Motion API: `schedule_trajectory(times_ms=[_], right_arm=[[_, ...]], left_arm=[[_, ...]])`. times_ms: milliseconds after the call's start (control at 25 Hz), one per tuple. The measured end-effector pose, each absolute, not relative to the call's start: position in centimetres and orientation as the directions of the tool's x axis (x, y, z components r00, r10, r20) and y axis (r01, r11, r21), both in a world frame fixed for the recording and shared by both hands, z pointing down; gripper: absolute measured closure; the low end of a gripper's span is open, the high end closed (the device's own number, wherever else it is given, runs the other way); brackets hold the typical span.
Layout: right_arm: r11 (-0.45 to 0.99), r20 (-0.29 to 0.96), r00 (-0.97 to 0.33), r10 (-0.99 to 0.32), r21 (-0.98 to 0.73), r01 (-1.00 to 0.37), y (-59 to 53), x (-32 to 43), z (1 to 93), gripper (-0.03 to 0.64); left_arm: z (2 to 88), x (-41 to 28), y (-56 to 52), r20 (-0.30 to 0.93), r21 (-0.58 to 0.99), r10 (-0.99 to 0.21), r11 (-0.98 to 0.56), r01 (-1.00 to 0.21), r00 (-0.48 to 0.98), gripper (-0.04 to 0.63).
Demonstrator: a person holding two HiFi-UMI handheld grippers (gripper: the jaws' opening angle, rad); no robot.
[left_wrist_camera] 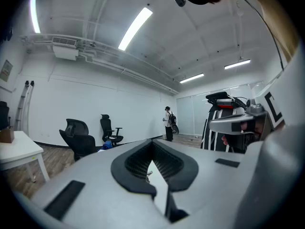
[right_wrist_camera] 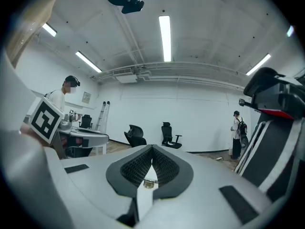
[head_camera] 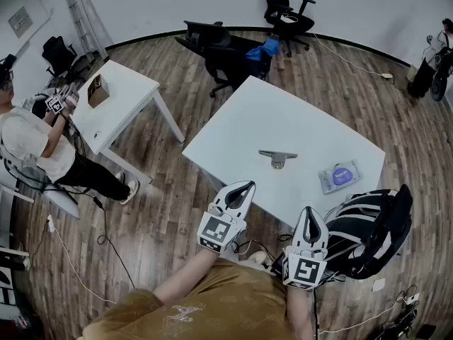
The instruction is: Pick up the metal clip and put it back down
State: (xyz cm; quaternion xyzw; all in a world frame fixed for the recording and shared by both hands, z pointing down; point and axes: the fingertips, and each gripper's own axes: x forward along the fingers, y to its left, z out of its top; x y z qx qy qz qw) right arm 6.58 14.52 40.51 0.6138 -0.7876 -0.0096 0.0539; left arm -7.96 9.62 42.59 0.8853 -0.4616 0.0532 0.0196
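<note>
ahead, the metal clip lies crosswise on the desk, slightly nearer the left gripper than the right gripper; both jaws closed, empty.

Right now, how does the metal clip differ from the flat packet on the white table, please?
The metal clip is grey, near the middle; the flat packet is pale with a purple label, nearer the right edge. The clip looks T-shaped; the packet is rectangular. Both rest on the white table.

Left gripper is pointing forward, near level, jaw tips meeting, gripping nothing; right gripper is sitting near, to its right, likewise closed and empty; left forearm and right forearm are trailing behind.
</note>
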Motion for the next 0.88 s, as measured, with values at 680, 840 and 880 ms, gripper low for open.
schedule_trajectory(times_ms=[680, 840, 880], right_arm=[[0.218, 0.106, -0.21, -0.972, 0.064, -0.974, 8.0, 6.0, 41.7, 0.611], [0.194, 0.128, -0.186, -0.974, 0.053, -0.98, 5.1, 5.5, 42.2, 0.611], [0.186, 0.13, -0.178, -0.975, 0.05, -0.981, 4.3, 5.4, 42.3, 0.611]], left_arm=[[43.8, -7.8, 2.4, 0.11, 0.02, -0.786, -0.611, -0.791, 0.609, 0.598], [44.6, -8.5, -0.6, 0.142, 0.02, -0.772, -0.624, -0.782, 0.62, 0.599], [44.9, -8.7, -1.4, 0.149, 0.022, -0.769, -0.626, -0.779, 0.622, 0.599]])
